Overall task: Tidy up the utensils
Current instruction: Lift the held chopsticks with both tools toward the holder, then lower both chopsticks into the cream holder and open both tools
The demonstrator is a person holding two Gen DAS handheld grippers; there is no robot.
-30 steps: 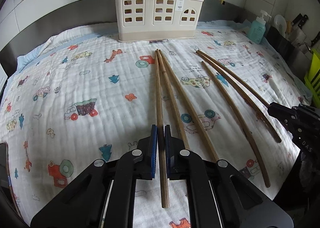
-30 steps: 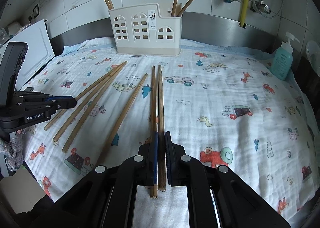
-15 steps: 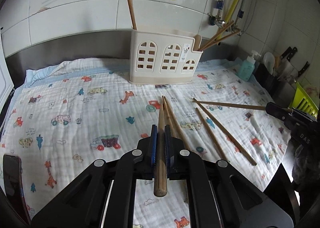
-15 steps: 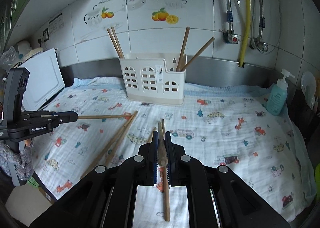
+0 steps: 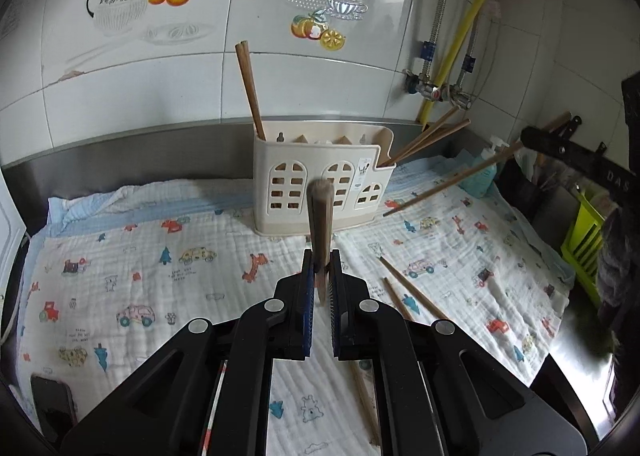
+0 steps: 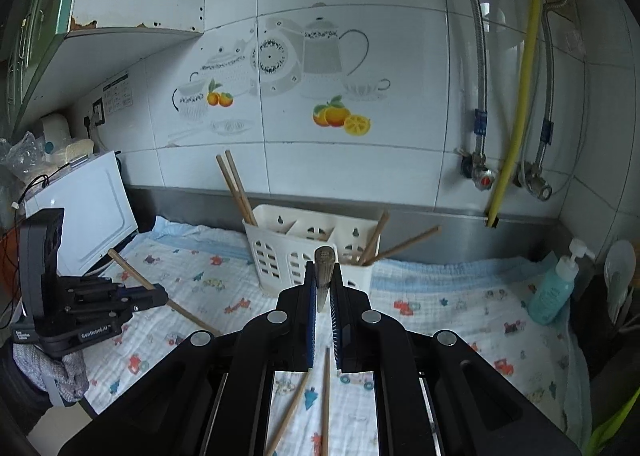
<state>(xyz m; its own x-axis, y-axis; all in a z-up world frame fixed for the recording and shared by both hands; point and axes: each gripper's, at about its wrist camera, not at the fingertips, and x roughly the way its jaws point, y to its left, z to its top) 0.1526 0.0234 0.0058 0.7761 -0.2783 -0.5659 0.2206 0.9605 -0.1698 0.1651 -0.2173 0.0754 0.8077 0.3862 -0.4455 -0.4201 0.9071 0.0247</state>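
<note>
A wooden chopstick (image 5: 319,211) is pinched between the closed jaws of the left gripper (image 5: 320,272), its end jutting forward toward the cream utensil holder (image 5: 320,191). The right gripper (image 6: 323,280) likewise clamps its own chopstick (image 6: 324,268), raised above the printed cloth (image 5: 160,276) where loose chopsticks (image 5: 412,290) lie.

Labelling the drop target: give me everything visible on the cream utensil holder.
The cream utensil holder is perforated plastic with arched window cut-outs and three compartments. It stands upright on the printed cloth against the steel backsplash. Two chopsticks lean in its left compartment, two more in its right; middle looks empty. Neither gripper touches it.
</note>
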